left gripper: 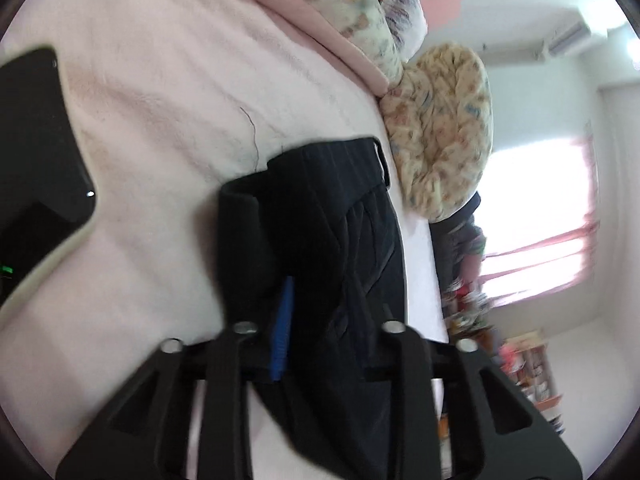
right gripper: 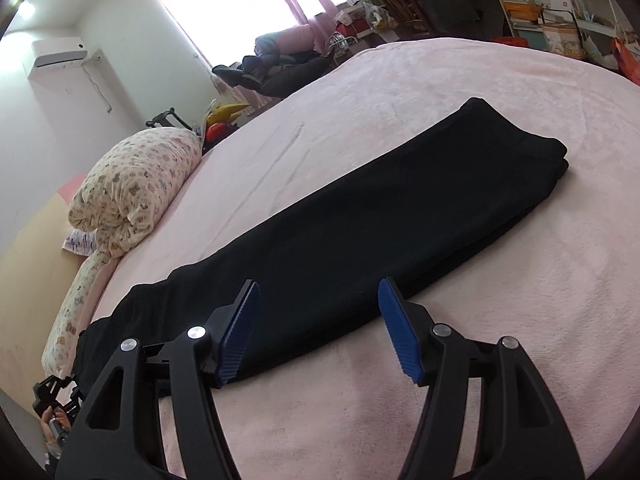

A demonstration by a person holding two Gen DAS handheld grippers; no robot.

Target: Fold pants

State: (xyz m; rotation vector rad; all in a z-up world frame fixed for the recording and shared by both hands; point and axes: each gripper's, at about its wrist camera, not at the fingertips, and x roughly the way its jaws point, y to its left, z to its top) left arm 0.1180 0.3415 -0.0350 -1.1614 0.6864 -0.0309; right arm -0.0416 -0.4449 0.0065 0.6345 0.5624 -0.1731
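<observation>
On the pink bed (right gripper: 400,92) the black pants (right gripper: 360,224) lie lengthwise, soft, light and floppy, best pinched through both layers at an end, as the left gripper (left gripper: 304,276) clamps one end while the right gripper (right gripper: 320,320) hovers spread.

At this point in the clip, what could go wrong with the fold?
The left gripper is shut on one end of the black pants while the right gripper is open above their near edge, holding nothing. Lifting with one grip could drag or skew the stacked legs across the pink blanket. The layered far end may slide apart. The left wrist view is blurred, so grip depth is uncertain.
</observation>
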